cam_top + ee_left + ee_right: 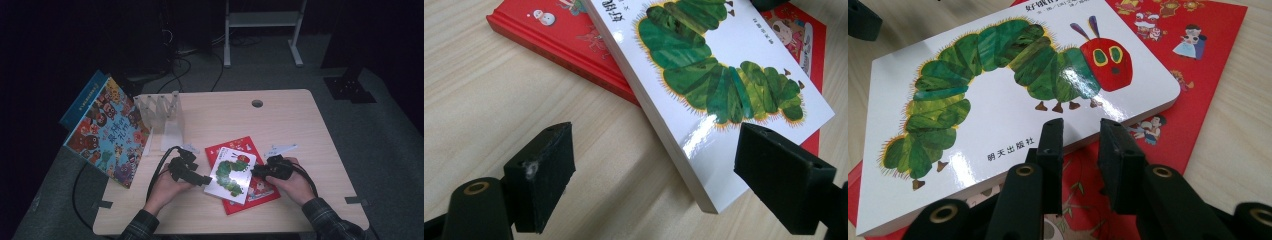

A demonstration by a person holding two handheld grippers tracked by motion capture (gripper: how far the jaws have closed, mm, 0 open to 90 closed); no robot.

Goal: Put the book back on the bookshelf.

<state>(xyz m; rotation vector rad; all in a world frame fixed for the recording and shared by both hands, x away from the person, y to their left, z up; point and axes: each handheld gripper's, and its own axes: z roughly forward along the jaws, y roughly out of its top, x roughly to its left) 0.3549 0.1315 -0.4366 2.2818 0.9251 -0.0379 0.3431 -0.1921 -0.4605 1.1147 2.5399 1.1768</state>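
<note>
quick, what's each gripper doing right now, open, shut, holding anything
Left gripper: open, jaws wide around the near corner of the caterpillar book, not gripping.
Right gripper: nearly closed at that book's edge; grip unclear.

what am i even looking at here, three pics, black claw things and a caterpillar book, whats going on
A person sits at a wooden table with a hand-held two-jaw gripper in each hand. The high view looks down from above; the other two come from cameras riding on each gripper.

A white caterpillar book lies on a red book. Farther left a clear rack stands, with a large colourful book leaning beside it.

The left gripper is open, its jaws either side of the white book's corner. The right gripper has its jaws nearly together at that book's edge. Neither clearly holds anything.
</note>
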